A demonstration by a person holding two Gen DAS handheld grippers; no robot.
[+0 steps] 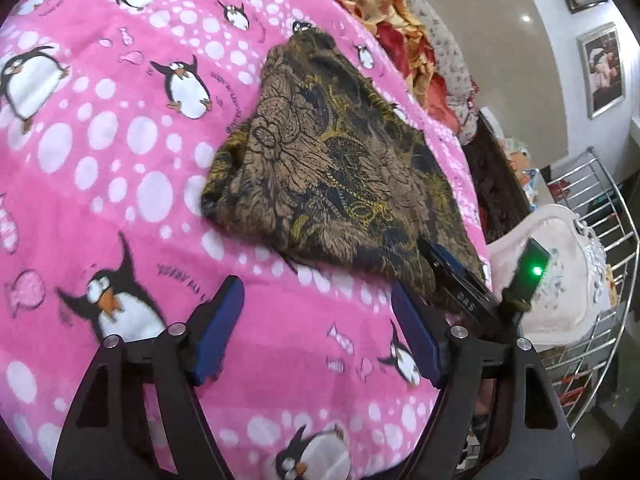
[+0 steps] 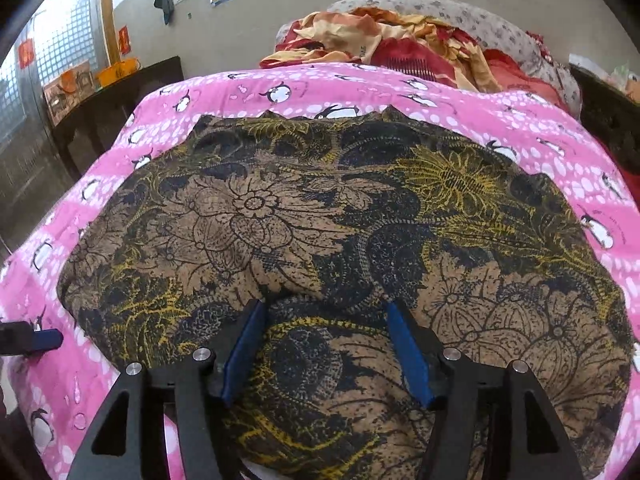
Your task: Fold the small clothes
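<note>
On pink blanket [image 1: 120,152], batik garment [image 2: 320,220], near hem hidden under right gripper [image 2: 326,344]

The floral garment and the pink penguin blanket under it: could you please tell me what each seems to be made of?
The floral garment looks like thin woven cloth, perhaps cotton, matte, with a printed batik-like pattern in brown, black and yellow; it drapes in soft wrinkles. The pink penguin blanket looks like plush fleece, probably synthetic: its surface is fuzzy and the print edges are blurred.

My left wrist camera looks down across the pink penguin blanket [image 1: 100,168] from just beside the brown floral garment [image 1: 332,176], my right sits close over that same garment [image 2: 320,220], facing the bed's far end.
</note>
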